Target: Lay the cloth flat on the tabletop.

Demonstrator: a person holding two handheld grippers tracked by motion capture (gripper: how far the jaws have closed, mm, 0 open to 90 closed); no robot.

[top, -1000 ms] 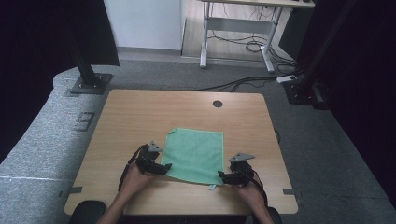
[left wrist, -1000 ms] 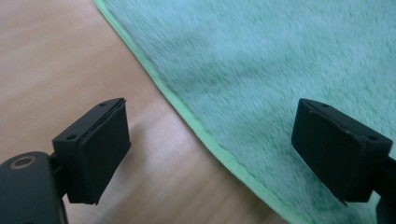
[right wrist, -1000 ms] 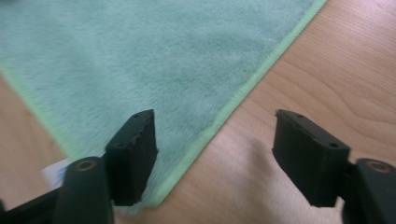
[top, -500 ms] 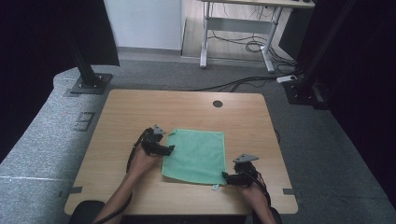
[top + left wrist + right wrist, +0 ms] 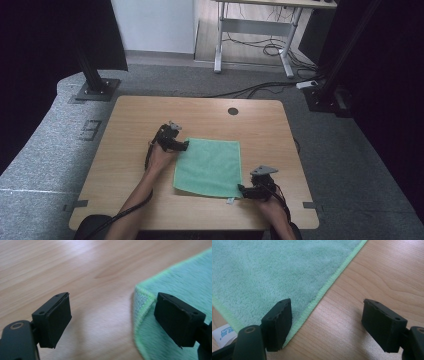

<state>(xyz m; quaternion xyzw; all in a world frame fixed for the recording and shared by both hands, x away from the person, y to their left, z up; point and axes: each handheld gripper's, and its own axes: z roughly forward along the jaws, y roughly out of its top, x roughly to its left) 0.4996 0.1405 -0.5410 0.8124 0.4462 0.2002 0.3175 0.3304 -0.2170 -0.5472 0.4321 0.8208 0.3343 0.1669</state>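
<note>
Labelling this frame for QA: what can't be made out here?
- Tag print: right gripper view, cut by the left edge and partly behind a jaw.
- Cloth near right corner: high view, right gripper covers it.
- Whether a jaw touches the cloth: left gripper view, jaw hides the contact.
- Left gripper gap: high view, too small.

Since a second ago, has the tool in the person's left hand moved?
Yes. The left tool has travelled from the green cloth's near left corner along its left edge to the far left corner, closer to the table's round hole.
</note>
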